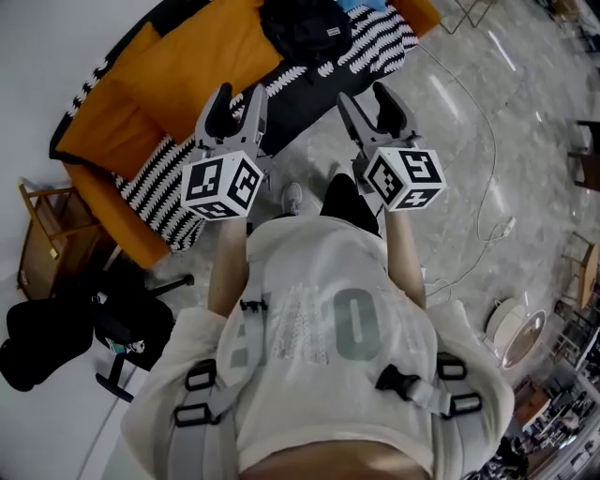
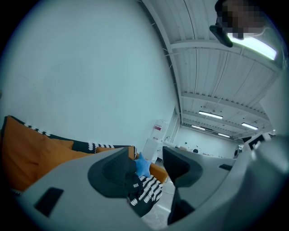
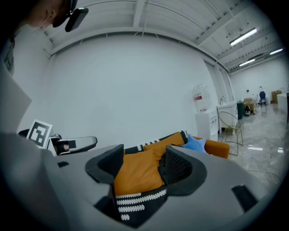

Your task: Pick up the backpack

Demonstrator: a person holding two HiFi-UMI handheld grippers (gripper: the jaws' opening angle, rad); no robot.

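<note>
A black backpack (image 1: 305, 28) lies on an orange sofa (image 1: 178, 84), on a black-and-white throw (image 1: 366, 47). I hold both grippers level in front of me, well short of the sofa. My left gripper (image 1: 236, 98) is open and empty. In the left gripper view the backpack (image 2: 133, 185) shows far off beside the left jaw, next to a blue cushion (image 2: 142, 166). My right gripper (image 1: 367, 98) is open and empty too. In the right gripper view an orange cushion (image 3: 135, 173) fills the gap between the jaws, with a dark edge of the backpack (image 3: 161, 168) behind it.
A wooden side chair (image 1: 42, 234) and a black office chair (image 1: 94, 328) stand at my left. A white cable (image 1: 478, 122) runs over the marble floor, and a round white device (image 1: 516, 333) sits at the right. A water dispenser (image 3: 202, 115) and a wire chair (image 3: 230, 124) stand past the sofa's end.
</note>
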